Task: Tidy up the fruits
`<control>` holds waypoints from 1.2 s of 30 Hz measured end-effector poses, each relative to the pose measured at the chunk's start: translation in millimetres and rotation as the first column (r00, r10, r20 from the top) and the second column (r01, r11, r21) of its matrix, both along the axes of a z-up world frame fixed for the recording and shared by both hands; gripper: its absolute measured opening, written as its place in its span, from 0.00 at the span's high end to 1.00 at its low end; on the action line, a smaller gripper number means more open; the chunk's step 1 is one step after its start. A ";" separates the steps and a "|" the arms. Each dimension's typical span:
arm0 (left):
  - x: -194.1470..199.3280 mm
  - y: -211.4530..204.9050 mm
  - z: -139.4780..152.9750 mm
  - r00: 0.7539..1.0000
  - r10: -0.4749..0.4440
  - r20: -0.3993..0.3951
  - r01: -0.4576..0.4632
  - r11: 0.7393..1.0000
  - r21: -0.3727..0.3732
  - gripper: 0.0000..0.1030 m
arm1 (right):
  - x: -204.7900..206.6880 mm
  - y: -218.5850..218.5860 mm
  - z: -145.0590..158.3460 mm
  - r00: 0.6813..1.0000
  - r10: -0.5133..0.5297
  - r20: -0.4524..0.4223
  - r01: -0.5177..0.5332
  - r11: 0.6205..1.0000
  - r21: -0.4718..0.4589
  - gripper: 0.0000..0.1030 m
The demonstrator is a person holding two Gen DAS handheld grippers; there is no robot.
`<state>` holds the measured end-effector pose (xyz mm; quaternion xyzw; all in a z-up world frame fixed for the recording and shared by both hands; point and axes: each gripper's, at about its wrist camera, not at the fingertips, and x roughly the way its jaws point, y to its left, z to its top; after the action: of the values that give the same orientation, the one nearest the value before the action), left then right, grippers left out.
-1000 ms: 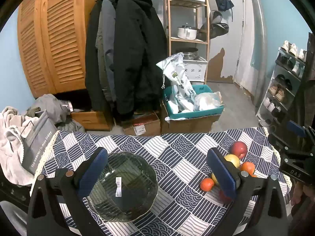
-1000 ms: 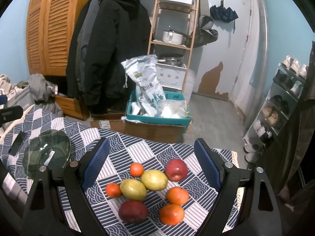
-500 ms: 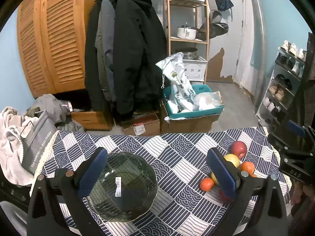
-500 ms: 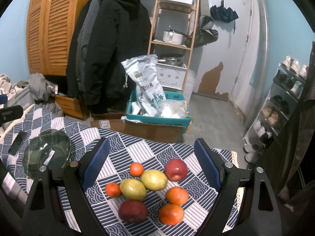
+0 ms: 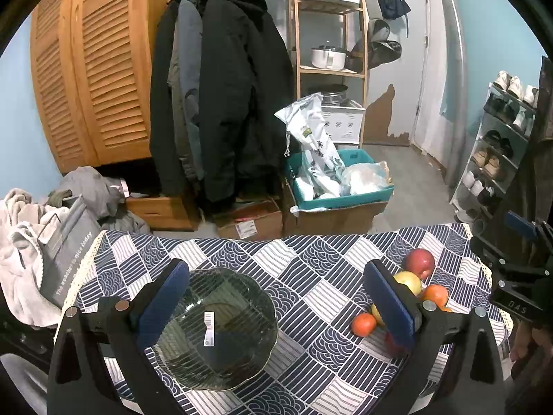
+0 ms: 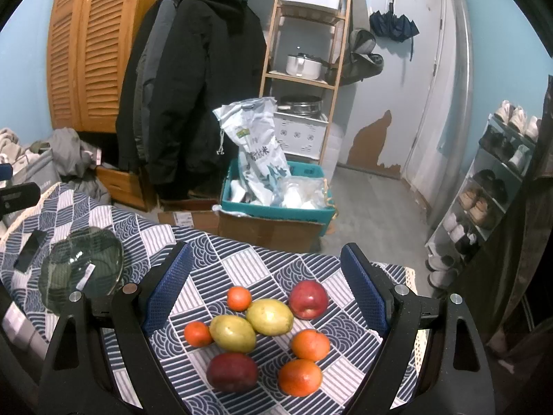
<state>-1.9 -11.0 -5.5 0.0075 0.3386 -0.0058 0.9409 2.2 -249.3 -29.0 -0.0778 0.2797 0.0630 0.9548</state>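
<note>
While both grippers hang above the table [image 5: 311, 276], neither holds anything; left gripper [image 5: 276, 297] has its jaws spread wide, straddling the glass bowl [image 5: 214, 332] from above, no contact visible; bowl is dark, ribbed, with a small white sticker [image 5: 208, 325] inside, nothing else in it; right gripper [image 6: 268, 287] is likewise wide apart, fingers framing the fruit cluster without touching it.

Fruit sits on the blue-and-white patterned cloth at the table's right end, well apart from the bowl; in the right wrist view: far red apple [image 6: 308, 299], two yellow-green fruits [image 6: 270, 316] [image 6: 232, 332] touching each other in the middle, small orange [image 6: 239, 298] just behind them, another small orange [image 6: 197, 334] at the left, two larger oranges [image 6: 310, 344] [image 6: 300, 377] at the right, dark red apple [image 6: 232, 372] nearest the camera.

In the left wrist view the cluster is partly hidden behind the left gripper's right finger; only some pieces show.

A dark flat object [image 6: 29, 250], possibly a phone, lies on the cloth just left of the bowl.
</note>
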 end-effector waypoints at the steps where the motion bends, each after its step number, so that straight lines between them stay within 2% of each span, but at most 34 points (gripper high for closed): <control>1: 0.2 0.2 0.0 1.000 0.001 -0.001 -0.001 1.000 0.000 0.01 | -0.1 0.1 0.2 1.000 0.000 0.000 0.000 1.000 0.000 0.17; 28: 0.0 -2.6 -0.3 1.000 -0.026 -0.003 0.026 1.000 -0.012 0.01 | 1.8 -10.7 -0.6 1.000 -0.005 -0.007 0.005 1.000 0.016 0.17; 36: 2.1 -6.4 -11.4 0.999 -0.039 -0.027 0.039 0.999 -0.005 0.01 | 8.2 -24.4 -10.1 0.998 -0.027 -0.056 0.027 1.000 0.011 0.17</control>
<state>0.2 -17.4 -16.8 0.0118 0.3512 -0.0249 0.9359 10.5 -273.7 -39.0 -0.0665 0.3070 0.0540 0.9478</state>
